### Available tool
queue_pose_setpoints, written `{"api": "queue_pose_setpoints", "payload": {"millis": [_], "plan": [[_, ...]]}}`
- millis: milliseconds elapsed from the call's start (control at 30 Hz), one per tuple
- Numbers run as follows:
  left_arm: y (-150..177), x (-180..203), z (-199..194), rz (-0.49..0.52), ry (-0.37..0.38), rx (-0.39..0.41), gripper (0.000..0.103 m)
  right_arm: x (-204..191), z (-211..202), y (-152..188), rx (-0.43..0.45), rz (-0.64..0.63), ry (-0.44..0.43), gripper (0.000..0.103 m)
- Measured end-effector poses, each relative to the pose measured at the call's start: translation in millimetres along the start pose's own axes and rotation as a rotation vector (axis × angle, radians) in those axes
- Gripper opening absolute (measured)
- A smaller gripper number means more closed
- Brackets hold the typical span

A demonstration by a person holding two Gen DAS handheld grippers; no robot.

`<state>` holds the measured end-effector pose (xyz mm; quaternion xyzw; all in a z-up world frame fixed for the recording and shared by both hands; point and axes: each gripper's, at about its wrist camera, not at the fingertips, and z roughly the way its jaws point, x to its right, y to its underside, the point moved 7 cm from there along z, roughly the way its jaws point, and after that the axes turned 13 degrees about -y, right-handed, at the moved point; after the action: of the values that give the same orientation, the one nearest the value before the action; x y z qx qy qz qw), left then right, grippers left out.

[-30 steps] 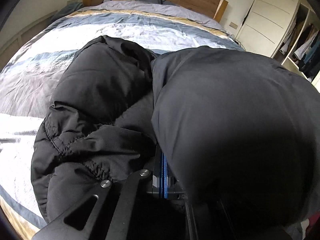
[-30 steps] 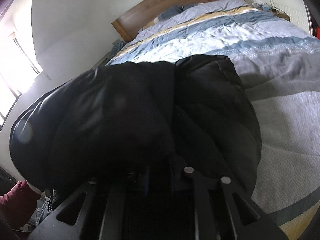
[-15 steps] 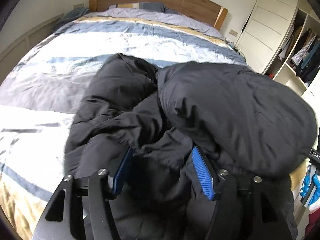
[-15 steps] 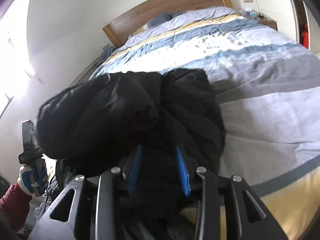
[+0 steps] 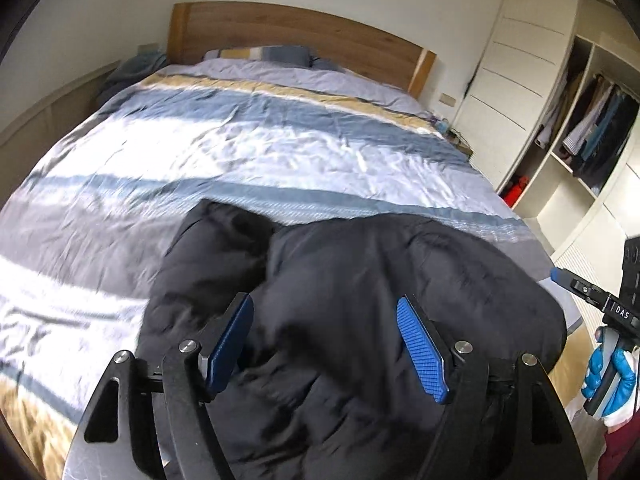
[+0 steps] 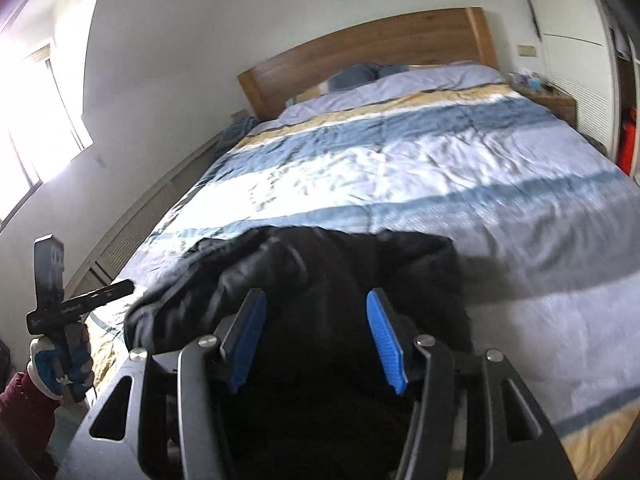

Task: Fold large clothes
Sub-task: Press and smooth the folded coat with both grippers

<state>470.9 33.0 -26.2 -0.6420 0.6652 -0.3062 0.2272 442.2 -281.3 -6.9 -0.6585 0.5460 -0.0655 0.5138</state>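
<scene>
A black puffy jacket (image 5: 360, 280) lies bunched in a heap at the near end of the striped bed (image 5: 240, 152). It also shows in the right wrist view (image 6: 320, 272). My left gripper (image 5: 326, 344) is open above the heap's near part, its blue pads (image 5: 420, 344) apart and holding nothing. My right gripper (image 6: 316, 340) is open too, its blue pads (image 6: 384, 340) spread over the jacket with nothing between them. The right gripper's handle (image 5: 612, 312) shows at the left view's right edge. The left gripper's handle (image 6: 60, 304) shows at the right view's left edge.
The bed has a wooden headboard (image 5: 296, 32) and pillows (image 5: 264, 54) at the far end. An open wardrobe with hanging clothes (image 5: 592, 120) stands to the right. A nightstand (image 6: 552, 100) sits by the headboard. A bright window (image 6: 36, 112) is on the left wall.
Both grippers opened and let go of the jacket, then drew back and up. The jacket, held lifted a second ago, has dropped into a heap on the bed.
</scene>
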Motion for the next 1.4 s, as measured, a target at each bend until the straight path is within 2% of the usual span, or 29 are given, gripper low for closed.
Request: {"api": "queue_pose_setpoints", "payload": {"millis": [233, 433, 600, 900, 1200, 1400], "plan": [[-2.2, 32.7, 27.0, 0.038, 0.001, -0.026, 0.073, -16.1, 44.7, -5.6, -0.065, -0.055, -0.023, 0.053], [27.1, 37.5, 48.1, 0.066, -0.025, -0.069, 0.073, -16.2, 68.4, 27.3, -0.16, -0.087, -0.026, 0.053], [58.0, 35.8, 51.5, 0.107, -0.057, -0.071, 0.073, -9.3, 75.1, 65.0, -0.218, -0.091, -0.027, 0.053], [101.9, 35.7, 53.8, 0.174, -0.09, -0.059, 0.074, 1.3, 79.2, 108.3, -0.244, -0.076, -0.039, 0.054], [108.1, 35.2, 78.7, 0.185, -0.108, -0.078, 0.075, 15.2, 98.8, 123.9, -0.236, -0.077, -0.026, 0.054], [105.5, 36.1, 73.8, 0.189, -0.122, -0.083, 0.076, 11.2, 98.5, 123.8, -0.251, -0.073, -0.003, 0.054]]}}
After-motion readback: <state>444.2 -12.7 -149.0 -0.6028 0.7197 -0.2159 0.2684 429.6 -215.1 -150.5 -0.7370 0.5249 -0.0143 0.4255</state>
